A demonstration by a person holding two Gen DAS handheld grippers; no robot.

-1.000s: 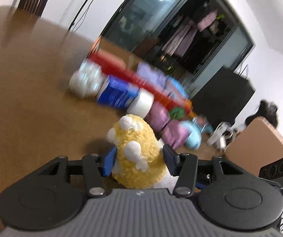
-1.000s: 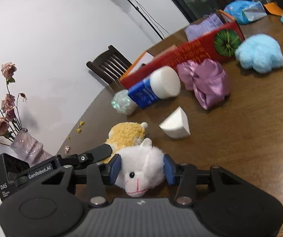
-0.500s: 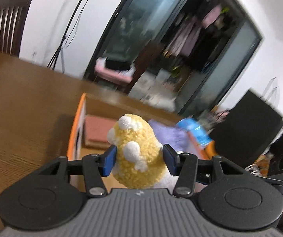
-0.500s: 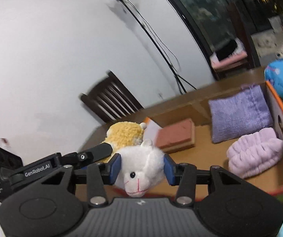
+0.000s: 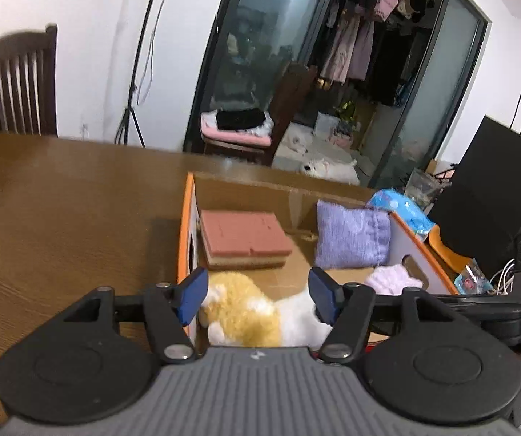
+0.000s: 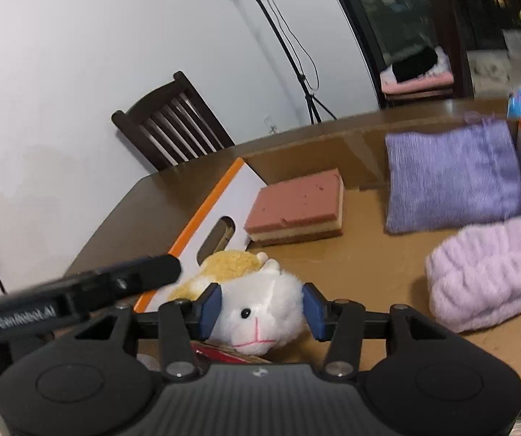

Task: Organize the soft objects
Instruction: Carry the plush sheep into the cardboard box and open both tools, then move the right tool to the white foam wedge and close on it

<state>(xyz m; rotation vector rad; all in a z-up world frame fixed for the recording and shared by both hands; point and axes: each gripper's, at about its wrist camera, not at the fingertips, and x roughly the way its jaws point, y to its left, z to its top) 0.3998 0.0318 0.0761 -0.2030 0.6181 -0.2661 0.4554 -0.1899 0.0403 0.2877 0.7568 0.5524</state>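
A: Left tool [image 5: 258,296], condition?
B: Its two blue pads stand wide apart at lower centre of the left wrist view. The plush toy [image 5: 256,316] lies between them; the left pad is at the yellow fleece, the right pad at the white part, with no squeeze visible.

A: Right tool [image 6: 258,307]?
B: Spread as well. Its pads flank the toy's white head [image 6: 258,312] at lower centre of the right wrist view; whether they touch it, I cannot tell.

A: Where is the toy?
B: Inside the cardboard box [image 5: 187,225], at the near end, close to the left wall with the handle cut-out [image 6: 216,236].

A: Count the box contents.
B: One plush toy. One pink and cream sponge block [image 6: 296,214], mid-frame in the right wrist view. One purple knitted pouch [image 6: 453,178] at upper right, leaning at the far end of the box. One lilac fluffy band [image 6: 489,276] at right. Four items.

A: Outside the box?
B: One blue packet [image 5: 402,207] beyond the right wall. One dark wooden chair [image 5: 20,83] at upper left, behind the brown surface [image 5: 60,210]. One tripod stand [image 5: 133,101] against the white wall.

A: Any legible writing?
B: One label, on the left tool's body at lower left of the right wrist view; blurred, it appears to read "GenRobot.AI" [image 6: 25,316].
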